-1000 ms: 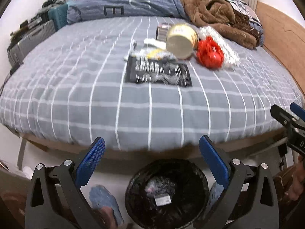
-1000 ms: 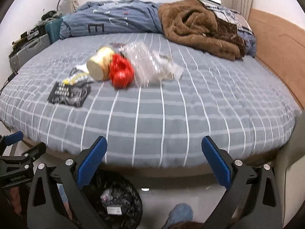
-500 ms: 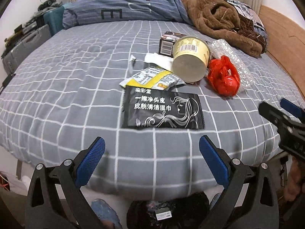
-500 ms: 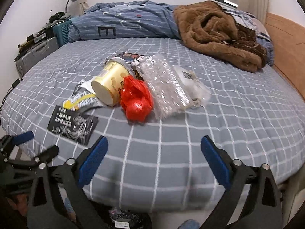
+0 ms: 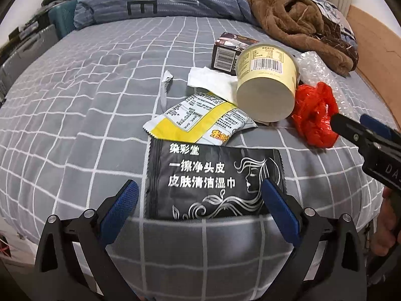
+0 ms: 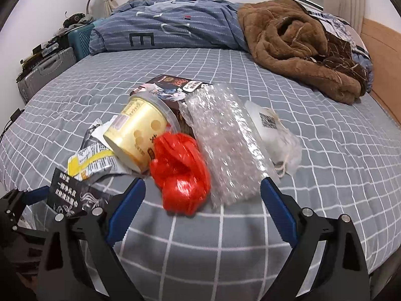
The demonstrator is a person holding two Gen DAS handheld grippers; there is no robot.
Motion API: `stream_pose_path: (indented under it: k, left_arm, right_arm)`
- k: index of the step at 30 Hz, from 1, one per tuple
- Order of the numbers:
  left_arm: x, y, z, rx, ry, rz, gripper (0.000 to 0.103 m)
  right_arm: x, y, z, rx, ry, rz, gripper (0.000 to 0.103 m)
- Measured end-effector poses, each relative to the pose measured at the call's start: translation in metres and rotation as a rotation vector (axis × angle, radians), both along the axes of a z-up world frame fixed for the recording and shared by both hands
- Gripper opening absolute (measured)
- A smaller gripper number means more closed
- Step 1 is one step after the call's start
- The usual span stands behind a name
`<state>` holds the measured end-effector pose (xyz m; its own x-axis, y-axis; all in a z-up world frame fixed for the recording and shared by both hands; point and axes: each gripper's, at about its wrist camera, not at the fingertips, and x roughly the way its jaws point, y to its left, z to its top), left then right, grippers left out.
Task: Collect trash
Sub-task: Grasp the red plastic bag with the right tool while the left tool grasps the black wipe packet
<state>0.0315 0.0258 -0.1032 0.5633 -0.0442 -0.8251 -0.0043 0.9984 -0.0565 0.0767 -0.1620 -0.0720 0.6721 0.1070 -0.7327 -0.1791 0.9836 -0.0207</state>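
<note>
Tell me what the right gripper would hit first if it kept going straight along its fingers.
Most likely the red plastic bag, which lies between the closing right gripper fingers, untouched; the bubble wrap is beside it. Depth is uncertain.

Both wrist views look steeply down, close, sharing the bed (image 5: 75, 130).

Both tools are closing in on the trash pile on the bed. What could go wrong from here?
1. The black wipes packet lies flat on the soft bedsheet, so the left tool may pinch fabric instead of it.
2. The right tool, its jaws closing, frames both the red plastic bag and the bubble wrap, so it may drag both.
3. The tipped cup leans among the trash and could roll if it is disturbed.
</note>
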Motion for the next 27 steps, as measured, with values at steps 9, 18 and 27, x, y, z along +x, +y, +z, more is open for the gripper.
stream_pose_path:
  k: [9, 18, 27]
  left_arm:
    - [0.006, -0.011, -0.007, 0.017, 0.035, -0.035, 0.069]
    - [0.003, -0.004, -0.003, 0.029, 0.058, -0.024, 0.022]
    - [-0.004, -0.001, 0.007, 0.019, 0.018, -0.015, 0.007]
  right_arm:
    - [0.01, 0.014, -0.014, -0.035, 0.031, 0.015, 0.081]
    - [0.019, 0.022, -0.031, -0.079, 0.096, -0.005, 0.056]
    - [0.016, 0.027, -0.031, -0.085, 0.105, 0.013, 0.042]
